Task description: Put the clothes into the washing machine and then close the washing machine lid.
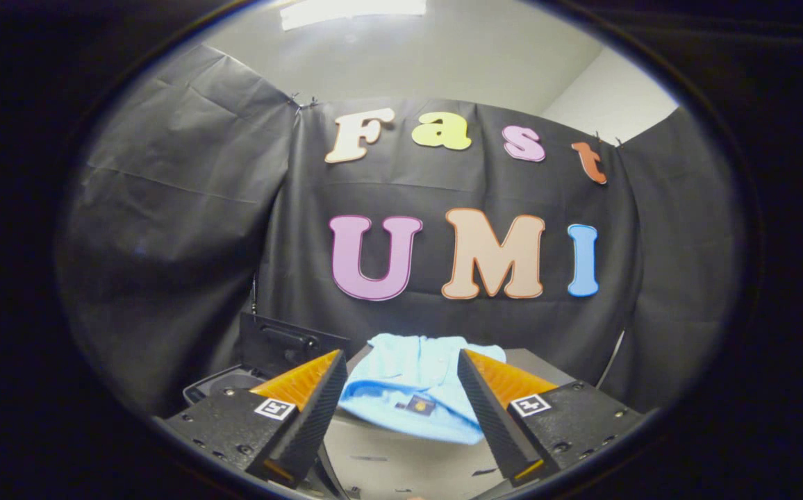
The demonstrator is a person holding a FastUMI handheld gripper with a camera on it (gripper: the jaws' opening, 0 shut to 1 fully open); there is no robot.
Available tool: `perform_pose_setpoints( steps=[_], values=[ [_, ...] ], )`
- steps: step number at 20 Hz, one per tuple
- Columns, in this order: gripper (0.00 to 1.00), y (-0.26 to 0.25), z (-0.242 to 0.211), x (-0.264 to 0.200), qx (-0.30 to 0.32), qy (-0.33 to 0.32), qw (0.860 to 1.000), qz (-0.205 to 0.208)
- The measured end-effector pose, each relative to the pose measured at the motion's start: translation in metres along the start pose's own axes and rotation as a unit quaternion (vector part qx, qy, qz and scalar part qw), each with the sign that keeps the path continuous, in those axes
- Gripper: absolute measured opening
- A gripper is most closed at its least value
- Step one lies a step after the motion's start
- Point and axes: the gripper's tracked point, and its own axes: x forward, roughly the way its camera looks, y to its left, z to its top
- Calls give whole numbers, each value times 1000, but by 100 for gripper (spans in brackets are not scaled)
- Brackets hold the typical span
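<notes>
A folded light blue garment (408, 389) with a small dark label lies on a grey table (401, 465), just ahead of and between my fingers. My gripper (400, 368) is open, its two fingers spread wide to either side of the cloth without touching it. To the left, behind the left finger (304, 410), stands a small dark washing machine (235, 385) with its lid (283, 347) raised upright at the back.
Black cloth walls enclose the booth behind and on both sides. The table's far edge (547, 361) runs just behind the garment. A thin cable (613, 361) hangs down at the right behind the table.
</notes>
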Motion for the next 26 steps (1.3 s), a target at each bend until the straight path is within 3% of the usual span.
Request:
perform_pose_setpoints(
  steps=[5, 10, 14, 18, 19, 21, 25, 26],
  values=[
    [97, -27, -19, 80, -47, 73, 996, -14],
    [98, -37, -73, 144, -24, 187, 982, -8],
    [98, -41, -103, 166, -23, 242, 970, -19],
    [98, -36, -141, 160, -10, 308, 951, -7],
    [96, -34, -133, 166, 11, 285, 958, -7],
    [91, -27, -138, 157, 44, 301, 952, 5],
    [63, -28, -140, 160, 42, 293, 955, -5],
    [50, -29, -139, 158, 40, 297, 954, -12]
  ],
)
